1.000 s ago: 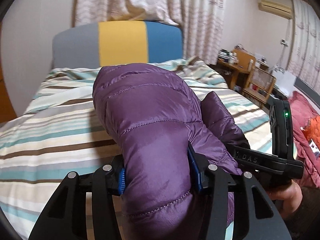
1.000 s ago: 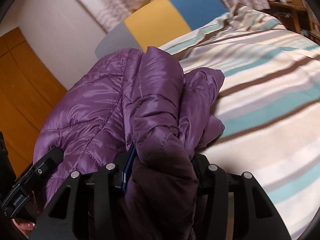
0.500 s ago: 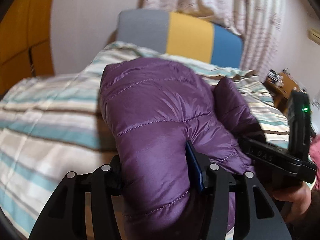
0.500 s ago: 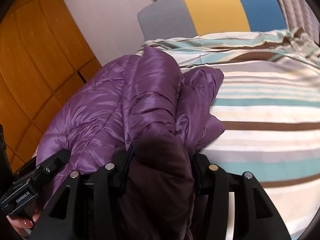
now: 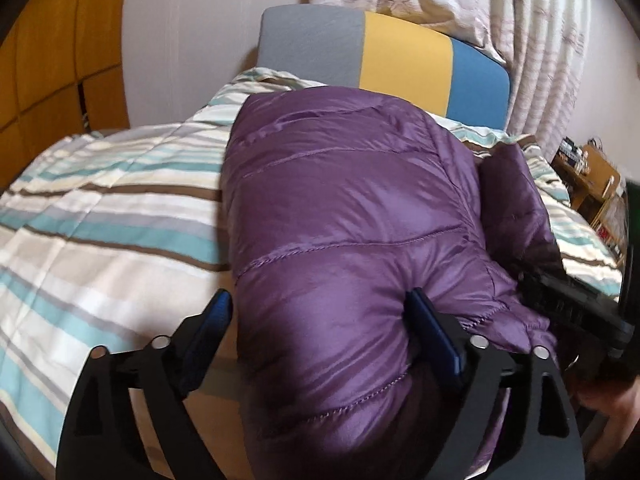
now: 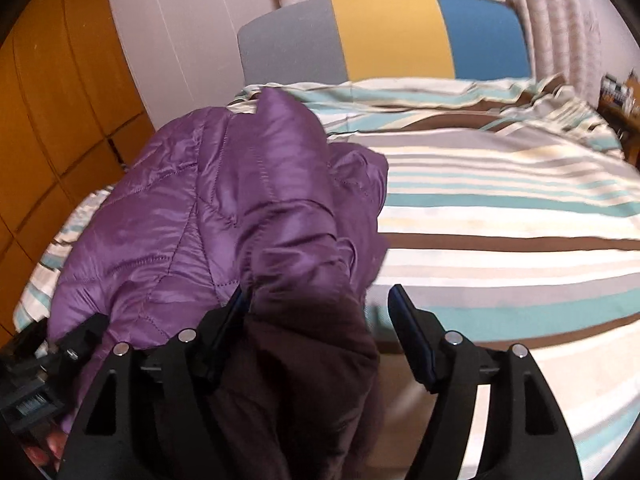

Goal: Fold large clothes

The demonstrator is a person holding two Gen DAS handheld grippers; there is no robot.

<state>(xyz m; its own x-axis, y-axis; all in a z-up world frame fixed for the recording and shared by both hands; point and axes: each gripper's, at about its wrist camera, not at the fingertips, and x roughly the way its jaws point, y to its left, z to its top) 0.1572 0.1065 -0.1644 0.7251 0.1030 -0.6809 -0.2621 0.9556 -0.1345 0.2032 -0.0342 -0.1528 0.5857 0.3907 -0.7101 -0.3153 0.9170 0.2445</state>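
Note:
A purple quilted down jacket (image 5: 340, 208) lies folded in a thick bundle on the striped bed cover (image 5: 100, 208). My left gripper (image 5: 319, 296) straddles its near end and its jaws are opening: the left pad stands clear of the fabric and the right pad still touches it. In the right wrist view the jacket (image 6: 224, 216) lies to the left, with its dark lining at the near edge. My right gripper (image 6: 318, 291) is opening too: the left pad is against the fabric, and the right pad is apart from it over the bed cover (image 6: 500, 208).
A grey, yellow and blue headboard (image 5: 400, 48) stands at the far end of the bed, with patterned curtains (image 5: 520, 40) behind it. Orange wooden cabinet doors (image 6: 48, 120) line the left side. A wooden desk with clutter (image 5: 588, 176) is at the far right.
Both grippers swung with the jacket across the bed and set it down. Both pairs of jaws have spread, so the pads no longer squeeze the fabric.

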